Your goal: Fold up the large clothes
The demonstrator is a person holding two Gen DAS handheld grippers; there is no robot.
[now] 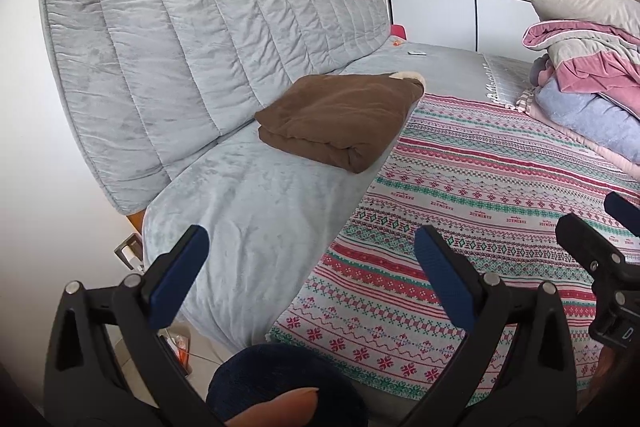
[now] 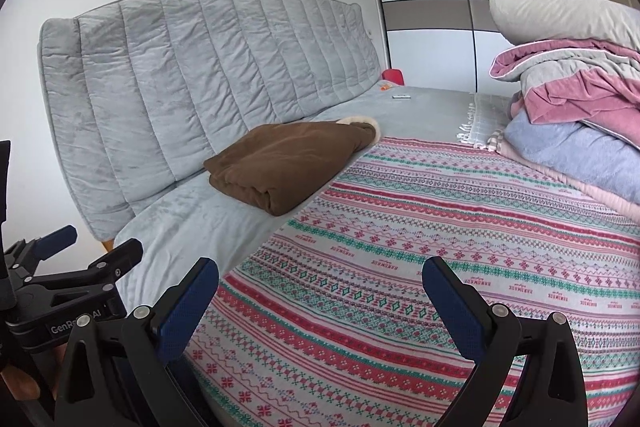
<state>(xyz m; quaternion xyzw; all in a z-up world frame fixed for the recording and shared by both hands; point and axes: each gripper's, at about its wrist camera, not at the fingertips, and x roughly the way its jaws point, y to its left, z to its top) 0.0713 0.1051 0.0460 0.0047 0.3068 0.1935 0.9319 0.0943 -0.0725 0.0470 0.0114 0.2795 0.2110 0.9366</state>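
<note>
A brown garment [image 1: 340, 119] lies folded on the grey bed cover near the headboard; it also shows in the right wrist view [image 2: 284, 163]. A patterned red, green and white blanket [image 1: 480, 187] is spread flat over the bed [image 2: 440, 247]. My left gripper [image 1: 310, 247] is open and empty, above the bed's near corner. My right gripper [image 2: 320, 287] is open and empty, above the patterned blanket. The right gripper shows at the right edge of the left wrist view [image 1: 600, 247], and the left gripper at the left edge of the right wrist view [image 2: 80, 259].
A pile of pink, grey and lilac bedding with a pillow [image 1: 592, 67] sits at the right [image 2: 580, 99]. A padded grey headboard [image 1: 200, 27] stands along the left. A white sliding wardrobe [image 2: 460, 7] is behind. Small items [image 1: 416, 53] lie at the far end.
</note>
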